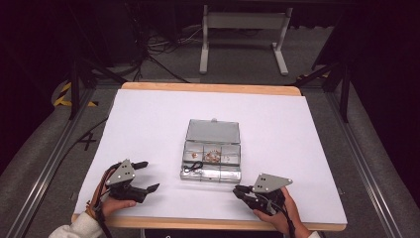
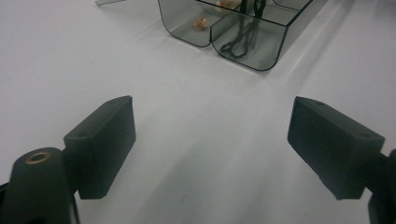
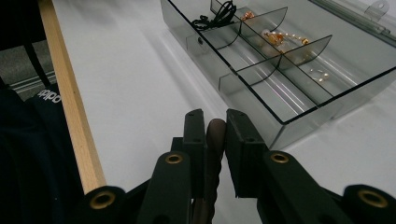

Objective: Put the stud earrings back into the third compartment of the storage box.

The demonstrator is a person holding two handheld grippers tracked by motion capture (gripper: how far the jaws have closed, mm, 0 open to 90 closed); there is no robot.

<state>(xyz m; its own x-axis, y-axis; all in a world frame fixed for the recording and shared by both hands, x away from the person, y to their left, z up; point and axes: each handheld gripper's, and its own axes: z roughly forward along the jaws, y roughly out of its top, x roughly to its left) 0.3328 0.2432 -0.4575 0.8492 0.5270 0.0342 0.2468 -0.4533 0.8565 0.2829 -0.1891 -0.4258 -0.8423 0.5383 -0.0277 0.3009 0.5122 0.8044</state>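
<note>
Box (image 1: 213,151) stood open, partly stocked; my right gripper (image 3: 215,122) clamped brown cord (image 3: 215,140), unplaced; left gripper (image 2: 210,140) gaped empty.

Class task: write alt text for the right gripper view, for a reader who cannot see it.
The right tongs are shut on a thin dark brown twisted cord, beside an open clear plastic compartment box holding small jewellery, on a white table with a wooden edge.
</note>
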